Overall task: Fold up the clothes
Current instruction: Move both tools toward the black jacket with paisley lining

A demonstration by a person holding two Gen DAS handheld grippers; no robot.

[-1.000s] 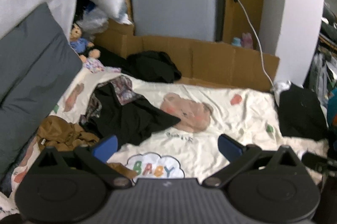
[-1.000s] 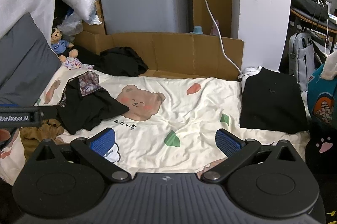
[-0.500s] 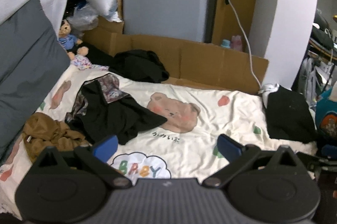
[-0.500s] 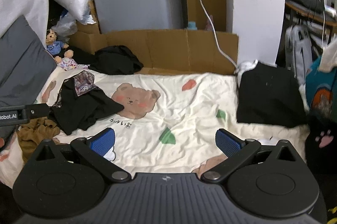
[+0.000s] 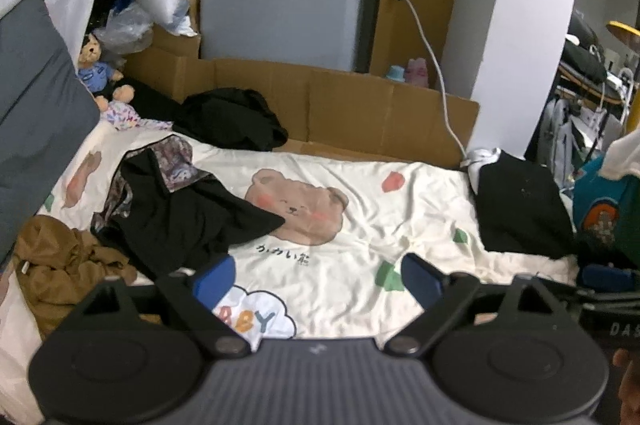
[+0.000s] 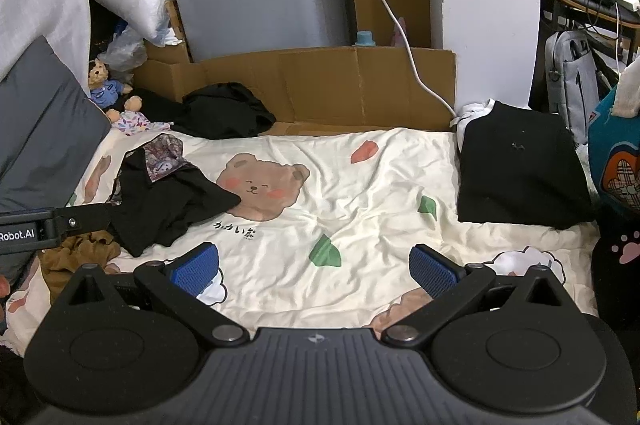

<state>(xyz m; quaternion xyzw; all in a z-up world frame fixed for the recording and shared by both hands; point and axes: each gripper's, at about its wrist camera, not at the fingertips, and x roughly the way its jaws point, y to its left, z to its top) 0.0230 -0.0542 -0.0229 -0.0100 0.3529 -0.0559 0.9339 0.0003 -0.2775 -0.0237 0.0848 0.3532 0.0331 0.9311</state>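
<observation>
With the left gripper (image 5: 316,271) just narrowing its still-wide, empty fingers and the right gripper (image 6: 314,263) wide and empty, best pinch the crumpled black garment (image 5: 180,221) left of the printed bear (image 5: 298,207) by one edge.

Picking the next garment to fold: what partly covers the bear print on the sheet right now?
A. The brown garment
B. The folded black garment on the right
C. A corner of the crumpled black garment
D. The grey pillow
C: a corner of the crumpled black garment lies over the left edge of the bear print, while the brown garment, folded black garment and grey pillow lie clear of it.
</observation>
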